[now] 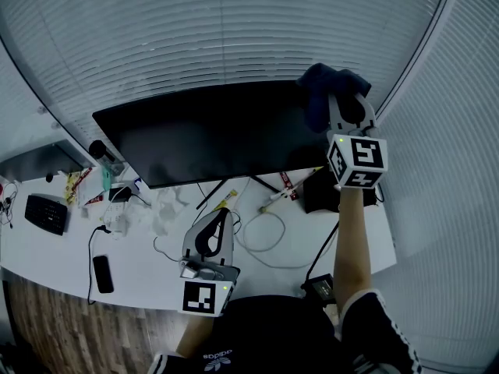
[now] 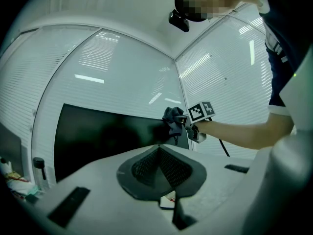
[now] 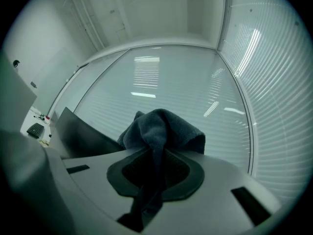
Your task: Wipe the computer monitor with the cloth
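The black monitor (image 1: 210,135) stands on the white desk (image 1: 140,259) with its screen dark. A dark blue cloth (image 1: 323,88) is bunched against the monitor's top right corner, and my right gripper (image 1: 343,104) is shut on it. In the right gripper view the cloth (image 3: 161,129) bulges above the jaws and a tail hangs down between them, with the monitor (image 3: 83,138) at the left. My left gripper (image 1: 210,244) hovers low over the desk in front of the monitor, shut on nothing. The left gripper view shows the monitor (image 2: 107,136), the cloth (image 2: 172,121) and the right gripper (image 2: 188,126).
White blinds (image 1: 234,29) run behind the monitor. On the desk lie a black device (image 1: 47,213), a black phone (image 1: 102,273), a looped white cable (image 1: 269,236), crumpled tissue (image 1: 168,205) and a power adapter (image 1: 321,288). A second screen (image 1: 39,160) stands at the far left.
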`<action>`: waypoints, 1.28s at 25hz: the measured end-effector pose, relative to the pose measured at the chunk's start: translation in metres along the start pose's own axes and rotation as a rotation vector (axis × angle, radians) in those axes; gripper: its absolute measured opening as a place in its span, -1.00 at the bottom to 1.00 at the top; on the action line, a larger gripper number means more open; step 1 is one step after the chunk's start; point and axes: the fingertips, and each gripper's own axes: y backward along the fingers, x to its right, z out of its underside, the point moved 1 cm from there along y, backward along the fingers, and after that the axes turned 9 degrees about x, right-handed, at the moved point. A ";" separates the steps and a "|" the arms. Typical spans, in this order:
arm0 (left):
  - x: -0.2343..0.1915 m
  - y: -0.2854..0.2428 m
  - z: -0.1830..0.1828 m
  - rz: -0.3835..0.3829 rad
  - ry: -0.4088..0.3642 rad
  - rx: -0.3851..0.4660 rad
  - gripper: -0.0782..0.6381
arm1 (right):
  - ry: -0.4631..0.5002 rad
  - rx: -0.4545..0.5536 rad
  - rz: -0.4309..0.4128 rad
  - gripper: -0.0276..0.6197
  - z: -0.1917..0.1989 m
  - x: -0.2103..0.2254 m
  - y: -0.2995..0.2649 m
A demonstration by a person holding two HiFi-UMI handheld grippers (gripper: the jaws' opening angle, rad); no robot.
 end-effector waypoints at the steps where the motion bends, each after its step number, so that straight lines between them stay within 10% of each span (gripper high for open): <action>1: 0.002 -0.001 0.000 -0.001 -0.001 -0.001 -0.77 | 0.005 -0.003 0.009 -0.77 0.002 0.008 0.002; 10: 0.011 -0.012 0.004 -0.005 -0.010 -0.004 -0.77 | 0.030 -0.033 0.107 -0.77 0.016 0.076 0.015; 32: 0.027 -0.024 0.016 0.007 -0.037 -0.052 -0.77 | 0.037 -0.129 0.053 -0.77 0.086 0.074 0.044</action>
